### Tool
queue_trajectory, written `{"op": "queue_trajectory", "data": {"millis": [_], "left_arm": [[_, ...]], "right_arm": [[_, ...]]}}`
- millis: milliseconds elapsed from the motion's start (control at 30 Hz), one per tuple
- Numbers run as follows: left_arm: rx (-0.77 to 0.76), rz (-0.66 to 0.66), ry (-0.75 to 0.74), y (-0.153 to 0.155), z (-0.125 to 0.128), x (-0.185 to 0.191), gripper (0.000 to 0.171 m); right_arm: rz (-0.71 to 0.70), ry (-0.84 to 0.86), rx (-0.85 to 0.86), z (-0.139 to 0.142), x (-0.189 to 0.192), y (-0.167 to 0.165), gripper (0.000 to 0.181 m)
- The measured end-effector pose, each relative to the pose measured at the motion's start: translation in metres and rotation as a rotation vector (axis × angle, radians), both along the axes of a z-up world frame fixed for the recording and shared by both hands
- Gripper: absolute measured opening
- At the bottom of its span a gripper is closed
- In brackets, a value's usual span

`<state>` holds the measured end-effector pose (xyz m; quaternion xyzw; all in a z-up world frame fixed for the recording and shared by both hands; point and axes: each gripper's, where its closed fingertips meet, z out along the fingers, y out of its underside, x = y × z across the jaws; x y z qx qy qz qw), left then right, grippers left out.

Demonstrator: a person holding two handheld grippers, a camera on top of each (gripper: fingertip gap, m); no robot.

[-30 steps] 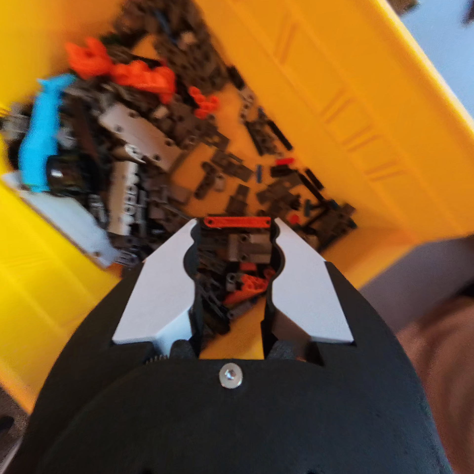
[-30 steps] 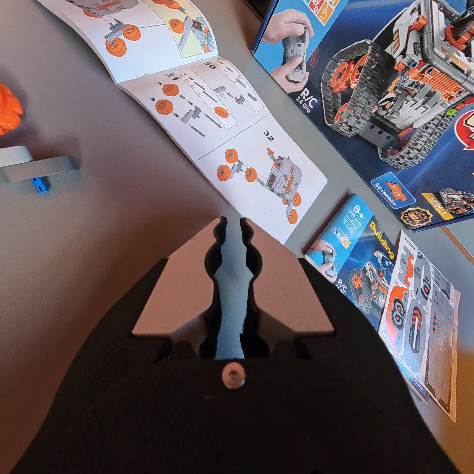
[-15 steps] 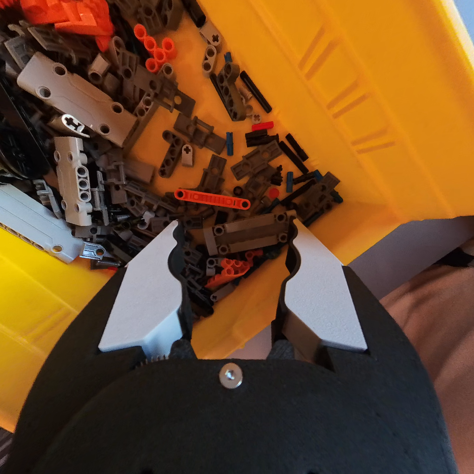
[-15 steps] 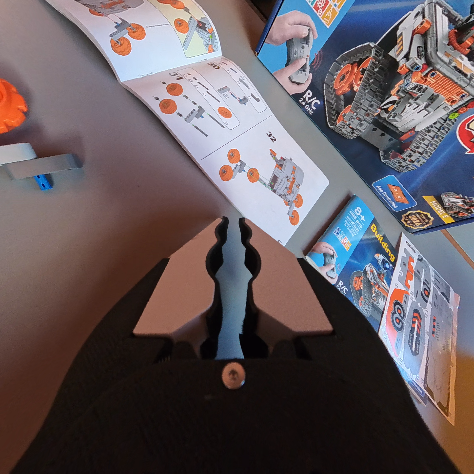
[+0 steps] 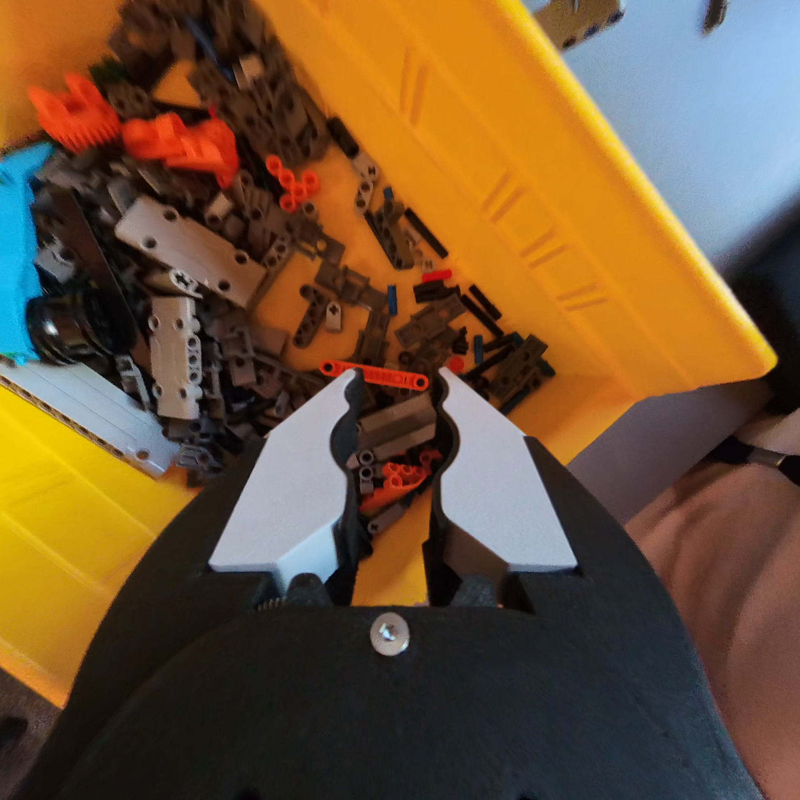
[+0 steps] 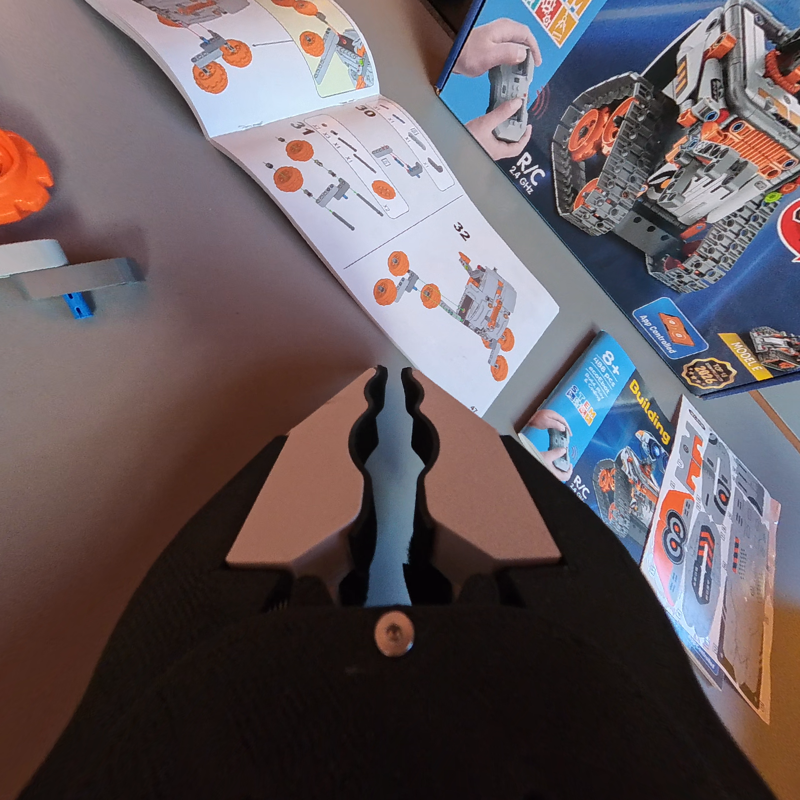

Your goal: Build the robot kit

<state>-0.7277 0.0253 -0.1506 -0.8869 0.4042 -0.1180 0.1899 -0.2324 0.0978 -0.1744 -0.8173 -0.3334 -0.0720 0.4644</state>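
Left gripper down inside the yellow bin, near its lower corner, fingers drawn in on a dark grey beam, seemingly clamped across its length, though blurred. Held by the ends, probably, so as to lift clear of the litter underneath. Just past the fingertips, a thin red strip lying crosswise on the bin floor. Further up the bin, the main heap of grey and black parts, with orange pieces on top, a blue piece and a long white panel against the left wall; likely dumped there loose for rummaging. Right gripper poised above the grey table, fingers almost together with only a slit between, gripping nothing, its tips just beside the bottom corner of the open manual. Left of the manual, well apart, an orange wheel and a grey part on a blue pin. Right of the manual, the kit box, a leaflet and a sticker sheet, spread flat, presumably for easy reference.
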Motion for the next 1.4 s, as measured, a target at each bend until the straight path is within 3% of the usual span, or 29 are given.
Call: {"op": "queue_trajectory", "data": {"millis": [200,867,1233,1400], "left_arm": [[0.023,-0.078,0.081,0.005,-0.012,0.003,0.018],[0.067,-0.049,0.175,0.014,-0.022,0.003,0.030],[0.137,-0.249,0.252,0.006,-0.026,-0.010,0.031],[0.159,-0.356,0.255,0.004,-0.025,-0.007,0.022]], "right_arm": [[0.007,-0.004,-0.002,0.000,-0.001,-0.001,0.008],[0.056,-0.095,-0.080,0.001,-0.018,-0.017,0.013],[0.053,-0.127,-0.072,0.004,-0.014,-0.021,0.012],[0.062,-0.133,-0.095,-0.003,-0.015,-0.022,0.010]]}}
